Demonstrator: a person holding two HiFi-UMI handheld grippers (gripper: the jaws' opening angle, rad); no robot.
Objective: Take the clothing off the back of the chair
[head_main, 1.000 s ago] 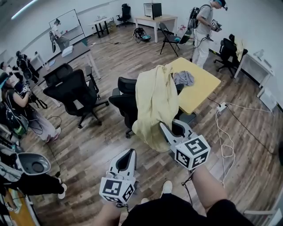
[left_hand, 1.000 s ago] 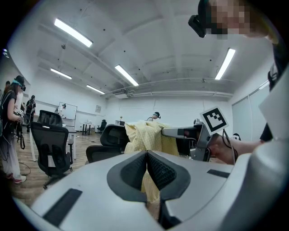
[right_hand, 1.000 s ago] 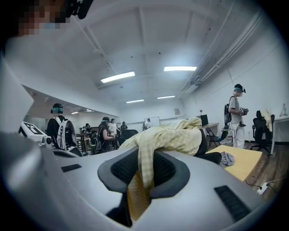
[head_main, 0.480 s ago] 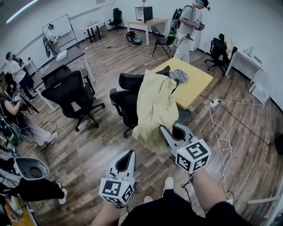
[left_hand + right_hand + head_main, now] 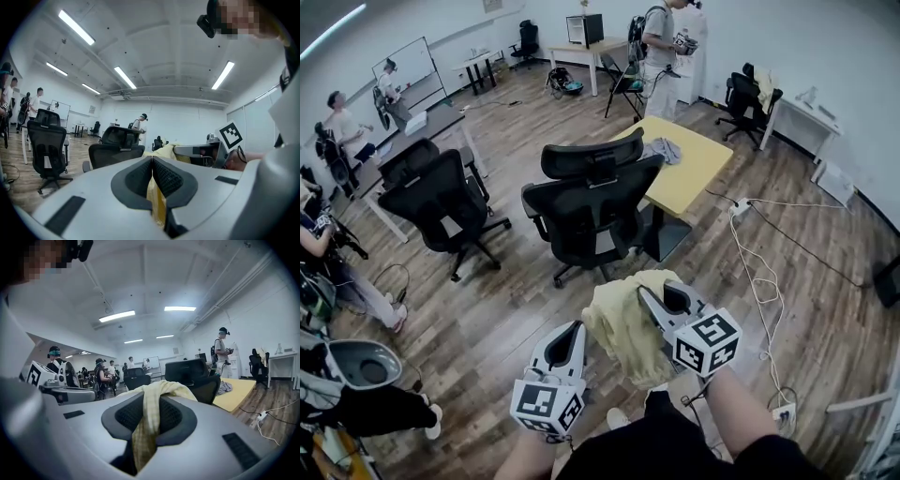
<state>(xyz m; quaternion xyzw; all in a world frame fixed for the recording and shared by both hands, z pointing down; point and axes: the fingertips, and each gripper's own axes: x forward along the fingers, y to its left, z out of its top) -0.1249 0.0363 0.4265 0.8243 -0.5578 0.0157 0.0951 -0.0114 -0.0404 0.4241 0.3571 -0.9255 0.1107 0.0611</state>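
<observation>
My right tongs are clamped on a fold of the cloth. The bunch hangs just left of them, beside the left tongs. The chair stands ahead of both, its back bare, so I judge the lift-off done and only the carrying away left. Next I should keep that pinch firm. Only the right gripper view shows the fold between the pads. The left gripper view shows those jaws closed, with yellow in the slit behind: pinched or merely beyond, I cannot tell.
</observation>
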